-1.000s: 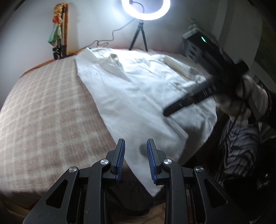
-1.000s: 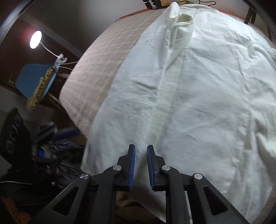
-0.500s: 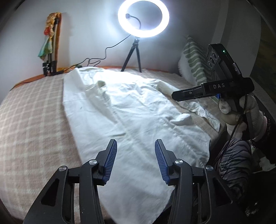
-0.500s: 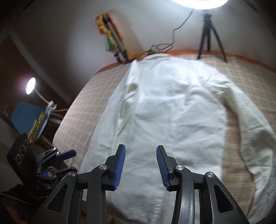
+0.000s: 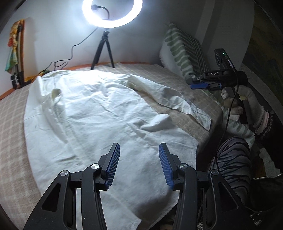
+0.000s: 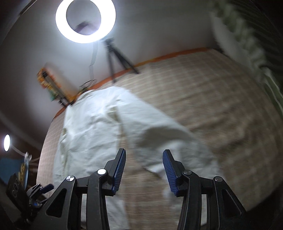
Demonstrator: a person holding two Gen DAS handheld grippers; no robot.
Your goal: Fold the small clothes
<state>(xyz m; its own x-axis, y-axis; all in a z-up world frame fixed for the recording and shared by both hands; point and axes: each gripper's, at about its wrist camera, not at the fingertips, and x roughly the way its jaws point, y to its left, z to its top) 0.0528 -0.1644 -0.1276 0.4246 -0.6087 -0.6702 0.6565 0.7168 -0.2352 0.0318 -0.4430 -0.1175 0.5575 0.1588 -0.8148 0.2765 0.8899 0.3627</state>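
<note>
— Two tongs, both spread wide, neither with any cloth in it. The left gripper [image 5: 139, 163] hangs over the near hem of the white shirt [image 5: 99, 113]; the right gripper [image 6: 144, 169] hangs out past the shirt's right edge, over the sleeve [image 6: 176, 141].

— Which way does the shirt run from them?

— Straight ahead of the left tongs. Its long axis goes from the hem, right under those fingers, to the collar [image 5: 54, 92] at the far end near the ring light [image 5: 112, 13]. The body lies flat on the checked bedspread [image 5: 10, 123], hem draped slightly over the near edge of the bed.

— And the sleeve?

— It trails out to the right of the body, ahead and to the right of the left tongs. In the right wrist view, which is blurred, the cuff end lies just ahead of the right fingers, slightly to their right.

— So the right one takes it?

— That's my reading. The right tongs are plainly nearer the sleeve, and the left tongs nearer the hem. A fold would likely carry the sleeve leftward across the long axis onto the body, so the right tongs must drop ahead onto the cuff.

— Any doubt?

— I can't tell how high the right tongs sit above the cloth.
</note>
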